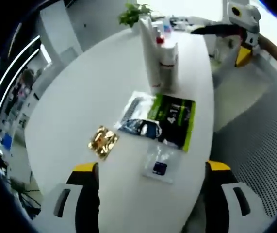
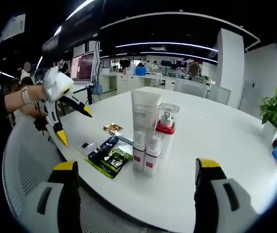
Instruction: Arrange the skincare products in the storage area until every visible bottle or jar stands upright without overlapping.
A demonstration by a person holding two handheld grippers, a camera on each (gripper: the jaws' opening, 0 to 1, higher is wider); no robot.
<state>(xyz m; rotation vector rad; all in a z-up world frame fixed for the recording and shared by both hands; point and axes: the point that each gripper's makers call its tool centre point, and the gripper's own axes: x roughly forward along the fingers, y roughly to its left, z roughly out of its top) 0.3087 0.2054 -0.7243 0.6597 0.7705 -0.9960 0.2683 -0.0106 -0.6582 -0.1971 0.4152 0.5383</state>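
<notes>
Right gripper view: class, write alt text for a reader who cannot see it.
Four skincare containers stand upright, grouped on a white table, with flat packets lying beside them. The right gripper is open in front; the left gripper, also open, hovers at the table's edge.

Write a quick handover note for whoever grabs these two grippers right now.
Left gripper: open, empty, over the table edge.
Right gripper: open, empty, facing the bottles.
White tube, clear pump bottle with red collar and two small red-banded bottles stand upright, clustered tightly.
Lying flat: green-black sachet, blue sachet, gold sachet, clear packet.
Done: bottles upright. Left: check the bottles' spacing; maybe tidy the sachets.
</notes>
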